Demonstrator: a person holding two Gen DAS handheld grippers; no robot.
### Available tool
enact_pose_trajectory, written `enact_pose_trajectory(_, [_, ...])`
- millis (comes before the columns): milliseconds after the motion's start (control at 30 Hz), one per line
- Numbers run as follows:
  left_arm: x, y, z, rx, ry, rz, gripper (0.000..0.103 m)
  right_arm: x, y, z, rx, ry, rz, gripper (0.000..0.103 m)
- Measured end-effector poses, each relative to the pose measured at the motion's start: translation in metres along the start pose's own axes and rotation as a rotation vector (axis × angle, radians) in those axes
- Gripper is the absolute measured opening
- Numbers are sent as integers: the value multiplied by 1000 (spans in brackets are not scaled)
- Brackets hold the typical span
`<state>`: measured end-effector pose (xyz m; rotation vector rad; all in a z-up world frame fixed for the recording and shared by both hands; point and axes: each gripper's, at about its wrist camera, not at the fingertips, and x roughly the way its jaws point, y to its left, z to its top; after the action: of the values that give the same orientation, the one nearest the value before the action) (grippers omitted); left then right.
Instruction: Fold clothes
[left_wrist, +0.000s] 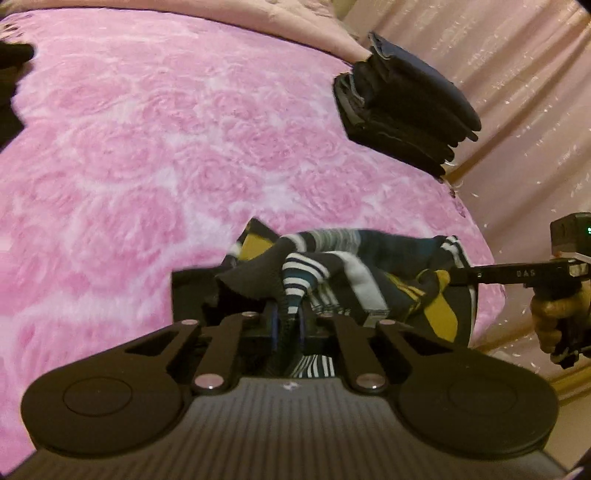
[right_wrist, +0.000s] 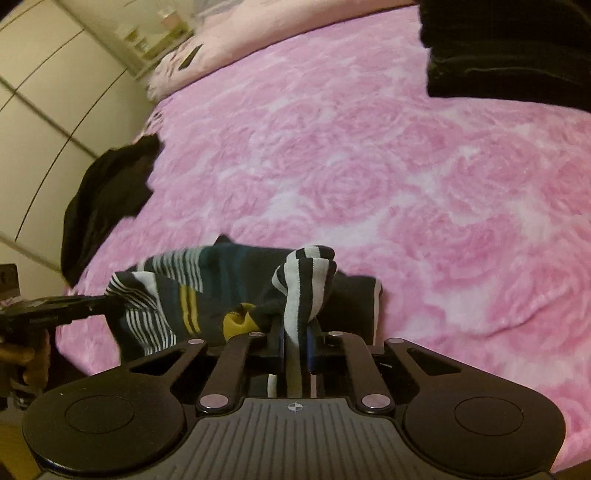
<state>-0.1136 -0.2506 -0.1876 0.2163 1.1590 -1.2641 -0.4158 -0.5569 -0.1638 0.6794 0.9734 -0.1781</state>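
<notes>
- Left gripper (left_wrist: 287, 325) is clamped tight on a bunched fold of the striped garment (left_wrist: 343, 273), low in the middle of the left wrist view; cloth fills the narrow slot between the blue pads.
- Right gripper (right_wrist: 295, 338) is likewise pinched shut on a white-and-dark striped tuft of the same garment, bottom centre of the right wrist view.
- The garment (navy, white, teal, mustard patches) is slung between the two grippers, its far part lying on the pink rose-pattern blanket (left_wrist: 147, 155).
- Each camera catches the other tool: a black finger comes in from the right edge of the left view, with a hand (left_wrist: 550, 321) wrapped on the handle.
- Open room: a broad bare sweep of blanket fills the centre and upper left of the left view.
- Edges: a stack of folded dark clothes (left_wrist: 406, 107) sits at upper right, close to the bed's rim and the pink curtain (left_wrist: 517, 92).
- In the right view a loose black garment (right_wrist: 107, 199) drapes over the bed's left edge, beside pale cupboard doors (right_wrist: 40, 122).
</notes>
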Motion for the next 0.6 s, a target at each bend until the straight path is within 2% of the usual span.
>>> enact_pose_trajectory(100, [-1, 7, -10, -45, 15, 25, 7, 9, -2, -1, -18, 20, -1, 9])
enact_pose_trajectory(200, [10, 14, -5, -63, 31, 46, 6, 24, -3, 6, -42, 47, -5, 9])
enact_pose_trajectory(367, [-2, 12, -5, -53, 43, 54, 6, 13, -3, 9, -58, 74, 20, 8])
enact_pose_trajectory(533, [32, 31, 0, -97, 77, 84, 7, 50, -20, 15, -40, 132, -12, 9])
enact_pose_trajectory(600, [43, 36, 6, -97, 105, 103, 11, 61, -25, 15, -28, 145, -23, 9])
